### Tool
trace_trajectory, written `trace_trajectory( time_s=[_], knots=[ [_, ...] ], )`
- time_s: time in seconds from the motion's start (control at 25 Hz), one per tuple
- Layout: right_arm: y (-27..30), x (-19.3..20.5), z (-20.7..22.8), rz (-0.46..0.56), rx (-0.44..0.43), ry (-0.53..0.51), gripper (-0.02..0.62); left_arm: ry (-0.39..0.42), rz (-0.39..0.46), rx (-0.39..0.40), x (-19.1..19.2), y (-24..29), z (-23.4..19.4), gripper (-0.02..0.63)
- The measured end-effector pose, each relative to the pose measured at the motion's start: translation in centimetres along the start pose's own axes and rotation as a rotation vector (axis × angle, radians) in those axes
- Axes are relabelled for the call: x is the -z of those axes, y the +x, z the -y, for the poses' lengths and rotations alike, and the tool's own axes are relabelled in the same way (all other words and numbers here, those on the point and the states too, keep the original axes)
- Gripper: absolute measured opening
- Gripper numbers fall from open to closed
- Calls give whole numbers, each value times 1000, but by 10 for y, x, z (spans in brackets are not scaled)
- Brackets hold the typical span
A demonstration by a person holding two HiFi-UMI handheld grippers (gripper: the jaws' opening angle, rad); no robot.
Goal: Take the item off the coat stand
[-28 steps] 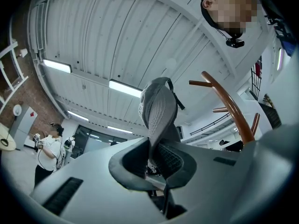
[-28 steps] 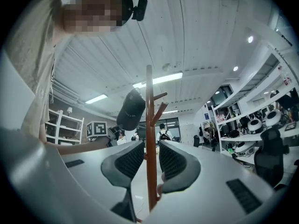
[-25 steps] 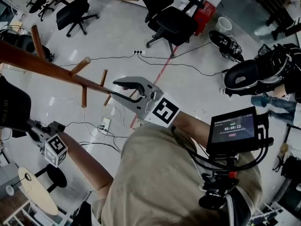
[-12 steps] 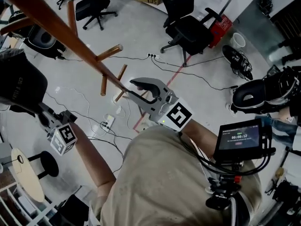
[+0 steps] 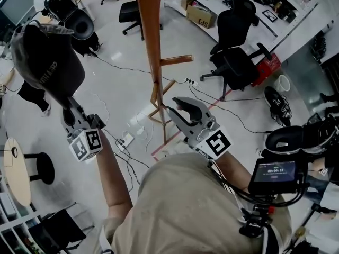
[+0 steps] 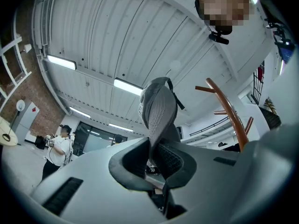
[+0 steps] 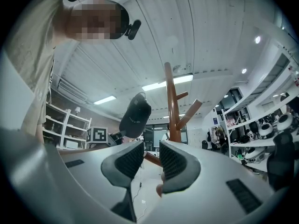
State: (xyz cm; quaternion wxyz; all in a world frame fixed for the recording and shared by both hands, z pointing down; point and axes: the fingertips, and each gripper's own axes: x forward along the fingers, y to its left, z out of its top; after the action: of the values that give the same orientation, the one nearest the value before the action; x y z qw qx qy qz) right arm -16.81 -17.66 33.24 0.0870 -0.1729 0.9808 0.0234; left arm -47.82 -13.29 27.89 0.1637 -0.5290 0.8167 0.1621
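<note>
Left gripper view: cap (image 6: 159,106) between jaws

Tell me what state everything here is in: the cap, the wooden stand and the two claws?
Coat stand: upright, visible pegs bare.
Cap: off the coat stand, held clear of it in the left claw.
Left claw: shut on the cap.
Right claw: open, gripping nothing.
Screen: lit.
</note>
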Motion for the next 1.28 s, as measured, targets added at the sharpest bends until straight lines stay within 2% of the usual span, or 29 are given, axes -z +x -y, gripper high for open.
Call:
trace_trajectory(
  time_s=[0.2,1.28],
  knots=[
    [8,5,-16,-1,7,-22,107,-9,2,5,-2,-15,-17,34],
    [8,11,-21,3,-2,-2,107,-53,-86,95,8,-74,-1,34]
  ],
)
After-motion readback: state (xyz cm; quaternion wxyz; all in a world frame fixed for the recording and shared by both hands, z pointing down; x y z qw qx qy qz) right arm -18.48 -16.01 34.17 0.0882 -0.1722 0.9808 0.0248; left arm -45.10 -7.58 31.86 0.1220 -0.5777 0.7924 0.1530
